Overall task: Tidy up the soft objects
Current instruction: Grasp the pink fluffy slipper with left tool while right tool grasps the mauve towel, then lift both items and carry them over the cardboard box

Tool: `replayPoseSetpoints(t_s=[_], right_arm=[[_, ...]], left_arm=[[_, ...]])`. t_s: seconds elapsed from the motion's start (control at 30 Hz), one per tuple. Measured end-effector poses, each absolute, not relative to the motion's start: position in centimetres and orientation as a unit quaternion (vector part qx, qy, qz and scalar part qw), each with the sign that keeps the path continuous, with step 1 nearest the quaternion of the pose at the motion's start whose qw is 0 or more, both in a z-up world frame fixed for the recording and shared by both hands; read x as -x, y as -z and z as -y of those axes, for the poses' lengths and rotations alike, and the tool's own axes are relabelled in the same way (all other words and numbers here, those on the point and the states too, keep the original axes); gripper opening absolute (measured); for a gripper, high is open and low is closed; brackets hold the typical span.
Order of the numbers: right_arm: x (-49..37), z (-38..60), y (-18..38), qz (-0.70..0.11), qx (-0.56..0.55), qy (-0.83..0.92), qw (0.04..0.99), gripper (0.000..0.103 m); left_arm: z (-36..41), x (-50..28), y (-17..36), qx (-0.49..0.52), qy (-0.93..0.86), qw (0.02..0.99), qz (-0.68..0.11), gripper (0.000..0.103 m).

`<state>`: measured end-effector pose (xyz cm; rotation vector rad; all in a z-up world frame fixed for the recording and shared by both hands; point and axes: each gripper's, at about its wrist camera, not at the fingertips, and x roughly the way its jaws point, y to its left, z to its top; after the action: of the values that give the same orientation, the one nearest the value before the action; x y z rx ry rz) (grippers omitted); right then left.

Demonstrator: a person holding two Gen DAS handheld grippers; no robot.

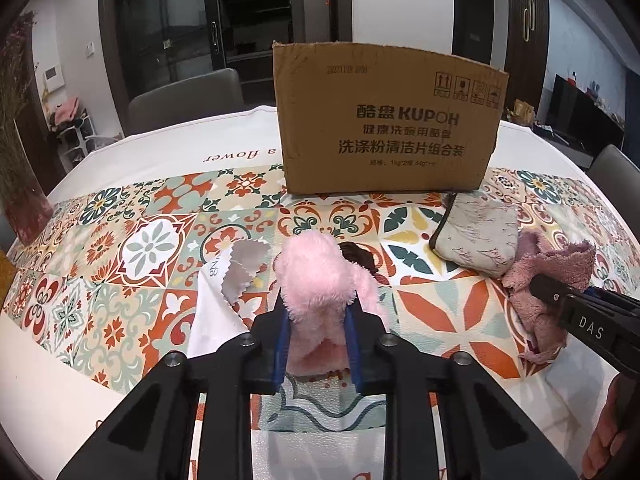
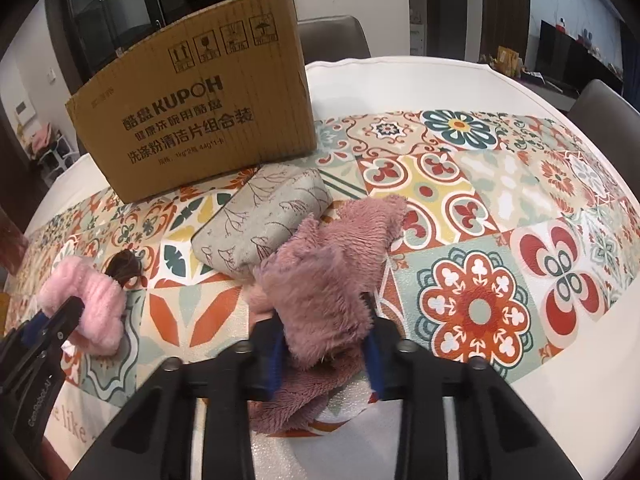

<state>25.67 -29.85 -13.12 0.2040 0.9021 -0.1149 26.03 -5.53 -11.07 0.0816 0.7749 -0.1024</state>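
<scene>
My left gripper is shut on a fluffy light pink cloth, which bulges up between the blue pads; it also shows in the right wrist view. My right gripper is shut on a fluffy mauve towel, also seen in the left wrist view. A grey printed pouch lies just behind the towel. A cardboard box stands upright behind everything. A small dark brown soft item lies behind the pink cloth.
White and grey fabric swatches lie left of the pink cloth. The patterned tablecloth covers the round table. A vase stands at the far left edge. Chairs stand behind the table.
</scene>
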Motion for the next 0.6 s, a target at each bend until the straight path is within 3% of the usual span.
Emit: replayPoseSetpoints(t_s=[0.13, 0.6], right_arm=[[-25.2, 29.9, 12.4, -0.426, -0.102, 0.049, 0.898, 0.019], [-22.7, 29.3, 6.6, -0.363, -0.102, 0.035, 0.926, 0.018]], left_arm=[[5.5, -25.5, 10.2, -0.033, 0.056, 0.925, -0.373, 0.024], [5.3, -22.7, 4.9, -0.028, 0.078, 0.943, -0.322, 0.024]])
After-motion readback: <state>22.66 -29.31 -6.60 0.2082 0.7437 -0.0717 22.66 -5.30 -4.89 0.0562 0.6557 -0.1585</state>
